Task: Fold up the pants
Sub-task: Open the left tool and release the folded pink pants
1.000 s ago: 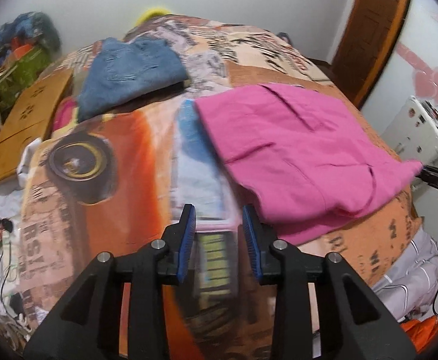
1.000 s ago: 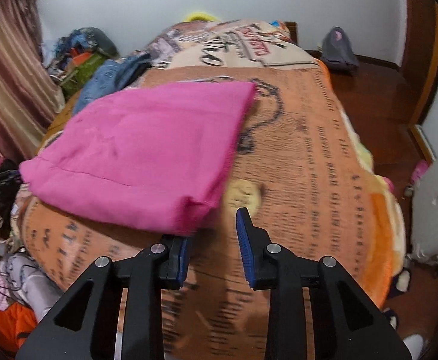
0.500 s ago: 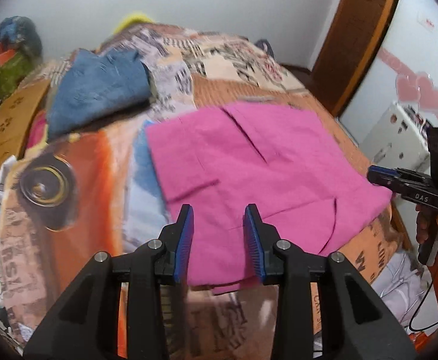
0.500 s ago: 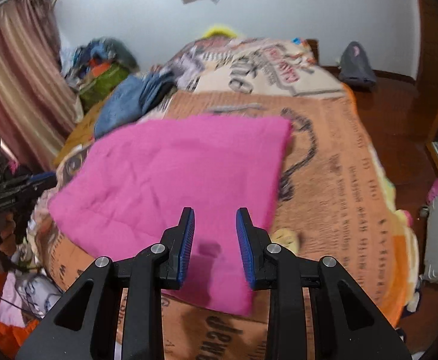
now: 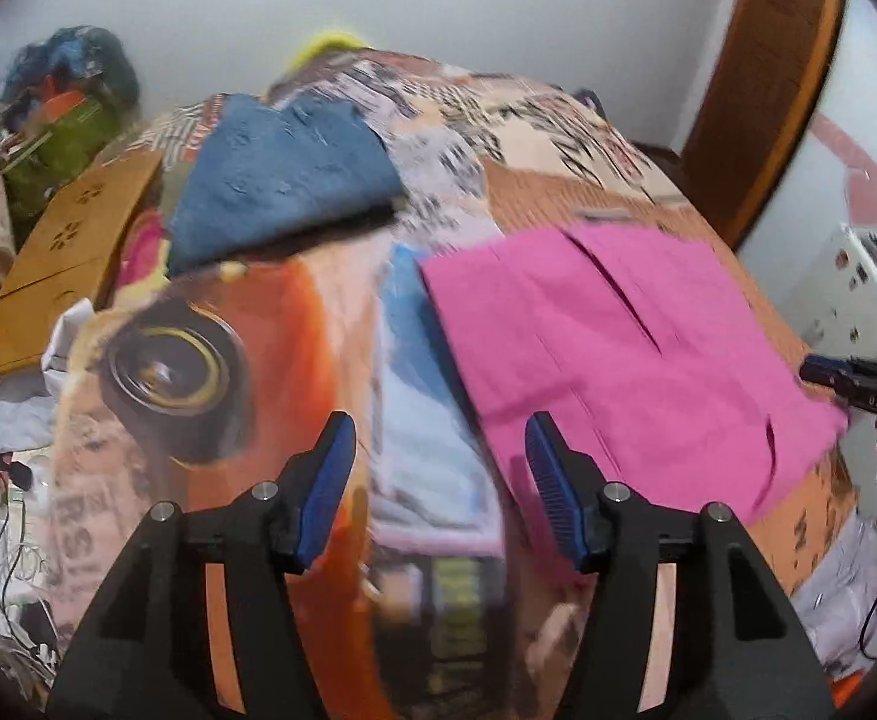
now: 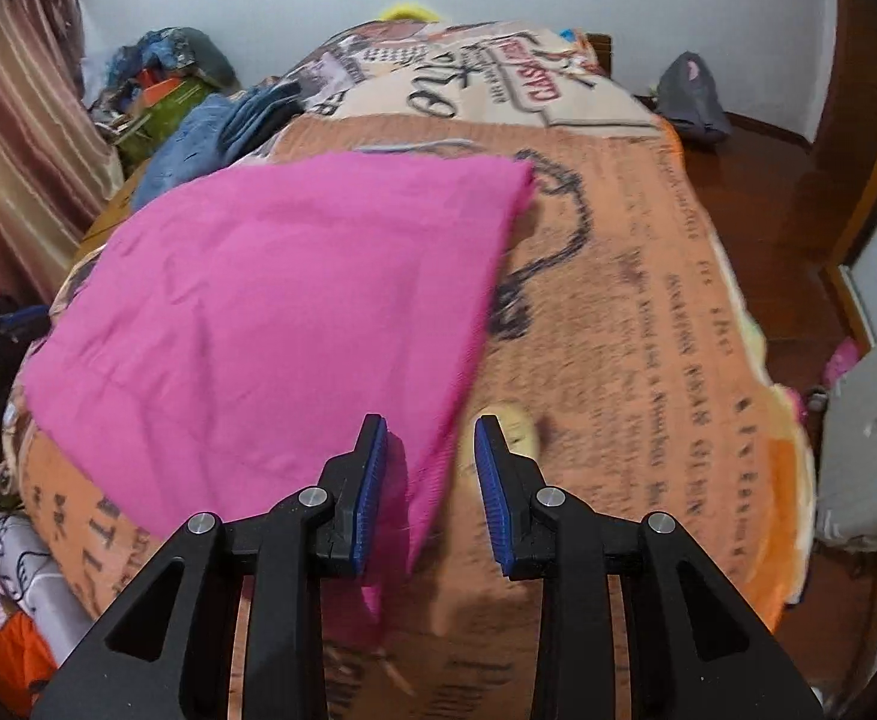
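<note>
Your left gripper (image 5: pixel 440 492) hangs nearest the camera with its blue-padded fingers (image 5: pixel 327 480) apart and nothing between them; its jaws have just been opening, which reads as getting ready for a fresh grab, not as a release, since only the printed blanket lies beneath. Your right gripper (image 6: pixel 430 492) stands narrower, its fingers (image 6: pixel 371 495) a little apart and not clamped: the near corner of the pink fabric pants (image 6: pixel 270 324) sits in the gap, close by the left pad, though blur hides whether it touches.

The pants lie folded flat on the orange printed blanket of the bed (image 6: pixel 648 360), toward the near edge, so both corners stay within your reach. From the left view the pants (image 5: pixel 618 348) lie to the right of your open fingers, with layered edges showing on top, so at least one fold looks done. Your other gripper (image 5: pixel 846 378) shows at their far right corner there.

Further back, a folded blue denim garment (image 5: pixel 282 180) rests apart, likely set aside as finished. A tan cardboard sheet (image 5: pixel 60 264) lies at the bed's left side.
</note>
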The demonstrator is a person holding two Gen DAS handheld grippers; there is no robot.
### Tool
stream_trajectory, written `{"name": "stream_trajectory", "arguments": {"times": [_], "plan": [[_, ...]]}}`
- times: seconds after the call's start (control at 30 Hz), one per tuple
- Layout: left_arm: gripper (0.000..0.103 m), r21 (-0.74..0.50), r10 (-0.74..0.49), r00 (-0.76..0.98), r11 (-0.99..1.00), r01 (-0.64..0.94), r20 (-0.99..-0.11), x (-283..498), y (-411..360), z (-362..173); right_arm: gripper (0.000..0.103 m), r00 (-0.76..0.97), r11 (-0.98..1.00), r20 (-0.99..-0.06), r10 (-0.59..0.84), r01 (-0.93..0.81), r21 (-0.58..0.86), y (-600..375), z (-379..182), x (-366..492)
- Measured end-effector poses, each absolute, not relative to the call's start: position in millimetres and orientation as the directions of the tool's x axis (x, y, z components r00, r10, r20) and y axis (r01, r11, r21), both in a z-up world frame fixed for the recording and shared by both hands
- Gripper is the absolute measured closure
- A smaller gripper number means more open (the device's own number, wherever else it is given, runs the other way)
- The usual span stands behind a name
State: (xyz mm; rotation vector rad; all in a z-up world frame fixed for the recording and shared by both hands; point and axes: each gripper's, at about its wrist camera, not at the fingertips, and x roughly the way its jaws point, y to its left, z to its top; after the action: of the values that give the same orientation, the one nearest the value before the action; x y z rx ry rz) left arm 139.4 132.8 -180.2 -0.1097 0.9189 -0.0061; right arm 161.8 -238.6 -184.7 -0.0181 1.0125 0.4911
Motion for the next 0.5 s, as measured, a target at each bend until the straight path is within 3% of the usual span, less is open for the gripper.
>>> {"name": "stream_trajectory", "arguments": {"times": [0.2,0.5], "plan": [[0.044,-0.093,-0.027,0.631,0.993,-0.072,-0.775,180.4,147.2,-166.5,0.075,0.481,0.902,-0.793,0.374,-0.388,0.191,-244.2,-168.0,189.9],[0.044,-0.164,-0.108,0.583,0.985,-0.044,-0.805,253.9,143.6,-193.0,0.059,0.518,0.906,-0.767,0.379,-0.378,0.192,-231.0,-164.3,255.2]]}}
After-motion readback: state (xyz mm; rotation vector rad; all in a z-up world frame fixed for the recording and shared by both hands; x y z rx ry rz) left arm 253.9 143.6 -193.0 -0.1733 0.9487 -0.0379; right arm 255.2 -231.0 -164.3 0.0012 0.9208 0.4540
